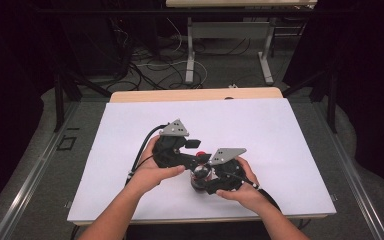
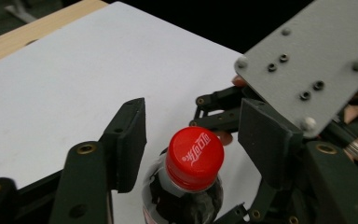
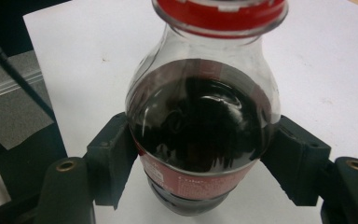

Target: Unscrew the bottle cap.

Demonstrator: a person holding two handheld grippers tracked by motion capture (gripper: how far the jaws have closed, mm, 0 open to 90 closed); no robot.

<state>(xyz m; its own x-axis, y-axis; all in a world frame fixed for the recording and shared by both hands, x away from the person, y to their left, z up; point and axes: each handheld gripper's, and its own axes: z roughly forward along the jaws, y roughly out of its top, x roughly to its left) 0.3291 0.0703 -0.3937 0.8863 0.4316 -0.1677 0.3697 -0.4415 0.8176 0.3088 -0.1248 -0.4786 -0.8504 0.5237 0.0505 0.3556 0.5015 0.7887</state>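
A small cola bottle (image 3: 200, 126) with dark drink and a red cap (image 2: 195, 157) stands upright on the white sheet (image 1: 260, 130) near the table's front edge. My right gripper (image 3: 205, 158) is shut on the bottle's body at the label, one pad pressing each side. My left gripper (image 2: 198, 140) comes in from the left with its jaws on either side of the cap; a gap shows between each pad and the cap, so it is open. In the high view both grippers, left (image 1: 196, 158) and right (image 1: 203, 183), meet at the bottle (image 1: 200, 175).
The right gripper's grey plate (image 2: 307, 60) lies close behind the cap in the left gripper view. A wooden table edge (image 1: 195, 94) runs along the back. Beyond it are table legs (image 1: 190, 50) and floor cables. Bare sheet lies all around the hands.
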